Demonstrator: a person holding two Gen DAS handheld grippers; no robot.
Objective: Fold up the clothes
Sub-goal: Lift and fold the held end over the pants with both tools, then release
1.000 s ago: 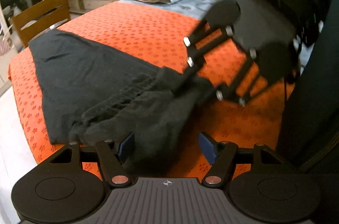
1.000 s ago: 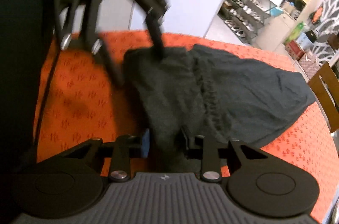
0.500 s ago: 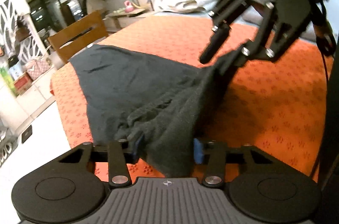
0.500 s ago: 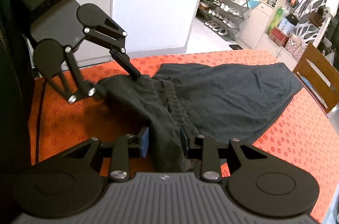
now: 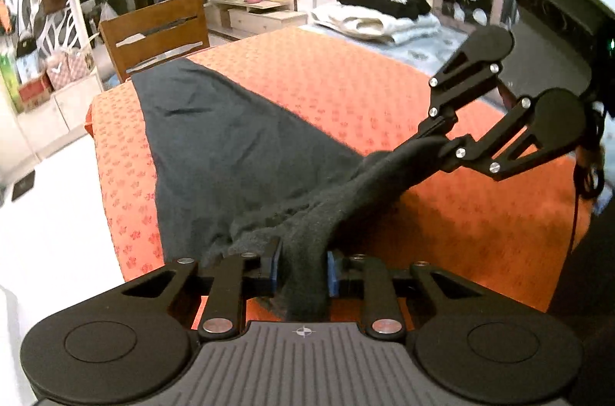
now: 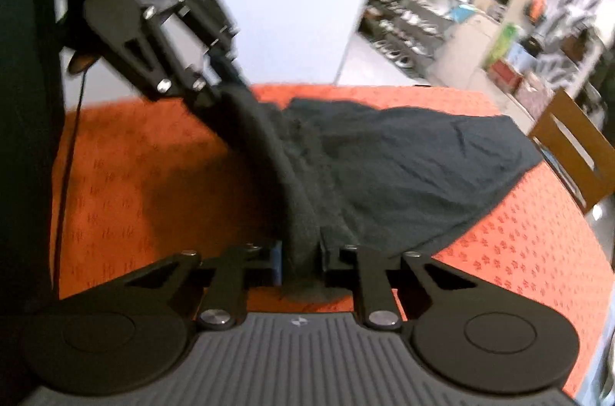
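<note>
A dark grey garment [image 5: 230, 145] lies spread on the orange bedspread [image 5: 365, 87]. Its gathered near edge is lifted off the bed and pulled into a taut band between my two grippers. My left gripper [image 5: 303, 267] has its jaws closing, and the blue pads press the bunched cloth that fills the gap. In the left wrist view my right gripper [image 5: 430, 141] pinches the band's other end. In the right wrist view my right gripper [image 6: 300, 262] is also closing, with the garment [image 6: 403, 168] squeezed between its pads. My left gripper [image 6: 223, 91] holds the far end there.
A wooden chair [image 5: 153, 33] stands at the bed's far corner, beside white floor [image 5: 50, 214]. Folded clothes [image 5: 384, 14] are piled at the bed's far end. Shoe shelves [image 6: 407, 22] line the room beyond. A person's dark clothing [image 6: 23, 98] fills the left edge.
The left jaws have closed from wide apart onto the garment's edge, and the right jaws have tightened. Both grippers rose and lifted the gathered edge into a taut band.
</note>
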